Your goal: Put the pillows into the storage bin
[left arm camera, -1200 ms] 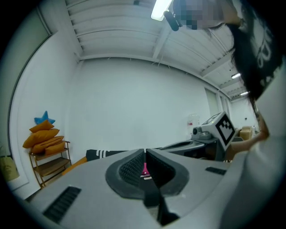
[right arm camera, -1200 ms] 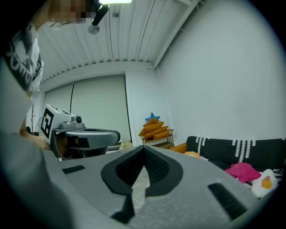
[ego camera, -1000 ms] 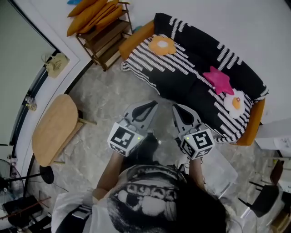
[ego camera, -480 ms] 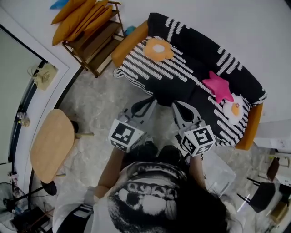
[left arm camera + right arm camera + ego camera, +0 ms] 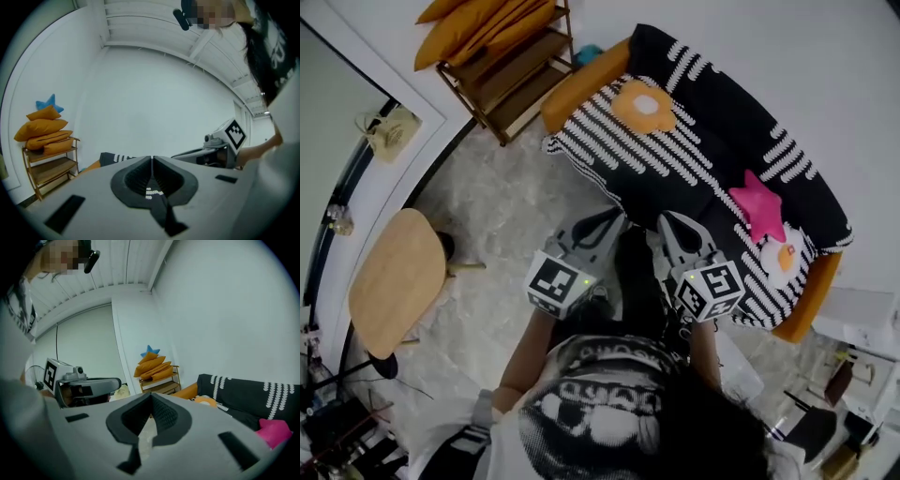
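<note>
Three pillows lie on the black-and-white striped sofa (image 5: pixel 694 169): an orange fried-egg pillow (image 5: pixel 643 105), a pink star pillow (image 5: pixel 757 204) and a white fried-egg pillow (image 5: pixel 785 257). The star pillow (image 5: pixel 274 431) also shows at the right edge of the right gripper view. A clear storage bin (image 5: pixel 739 364) stands on the floor to my right, mostly hidden by my body. My left gripper (image 5: pixel 612 218) and right gripper (image 5: pixel 668 223) are held side by side at chest height in front of the sofa's near edge. Both are shut and hold nothing.
A wooden shelf (image 5: pixel 502 70) with several orange cushions (image 5: pixel 483 23) stands left of the sofa, with a blue star (image 5: pixel 49 102) on top. A round wooden side table (image 5: pixel 394 281) is at my left. Chairs and clutter sit at the lower right (image 5: pixel 825 422).
The view has shifted toward the sofa, whose near edge now lies just beyond the gripper tips. Both grippers stay shut and level in front of my body.
</note>
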The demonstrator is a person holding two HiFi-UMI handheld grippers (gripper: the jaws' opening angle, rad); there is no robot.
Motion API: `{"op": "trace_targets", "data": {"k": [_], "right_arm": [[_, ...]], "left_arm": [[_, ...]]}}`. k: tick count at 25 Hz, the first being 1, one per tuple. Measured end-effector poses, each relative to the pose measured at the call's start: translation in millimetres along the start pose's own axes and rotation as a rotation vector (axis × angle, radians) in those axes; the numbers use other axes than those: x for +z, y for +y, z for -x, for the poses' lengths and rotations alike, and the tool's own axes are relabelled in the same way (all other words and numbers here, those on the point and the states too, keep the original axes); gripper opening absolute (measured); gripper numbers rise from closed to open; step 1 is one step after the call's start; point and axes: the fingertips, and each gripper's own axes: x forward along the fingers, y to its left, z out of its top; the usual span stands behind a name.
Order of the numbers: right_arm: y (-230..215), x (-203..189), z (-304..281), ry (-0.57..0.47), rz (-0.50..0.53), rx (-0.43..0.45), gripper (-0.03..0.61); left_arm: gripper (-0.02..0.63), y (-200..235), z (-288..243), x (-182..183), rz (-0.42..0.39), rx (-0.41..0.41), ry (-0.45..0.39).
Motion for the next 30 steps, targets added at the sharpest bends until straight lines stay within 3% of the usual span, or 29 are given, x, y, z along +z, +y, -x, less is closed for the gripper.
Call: {"op": "trace_targets", "data": {"k": [6, 13, 20, 25, 30], "right_arm": [[-50, -2, -85, 0.058, -0.015, 0.075, 0.006], [-177, -25, -188, 0.181, -0.111, 0.077, 0.006], [-322, -145, -316, 0.373, -0.364, 0.042, 0.072], [-390, -260, -390, 0.512, -0.57, -0.007, 0.19], [-439, -326, -449, 0.451, -0.84, -0.083, 0.296]], "left_arm": [[0.014, 72, -43, -12, 0.037, 0.109, 0.041], [0.015, 147, -145, -13, 0.019, 0.143, 0.072], [0.015, 216, -243, -41, 0.026, 0.17, 0.134], [0.015, 245, -288, -92, 0.046, 0.18, 0.219], [0.015, 263, -311, -158, 0.074, 0.177, 0.289]]}}
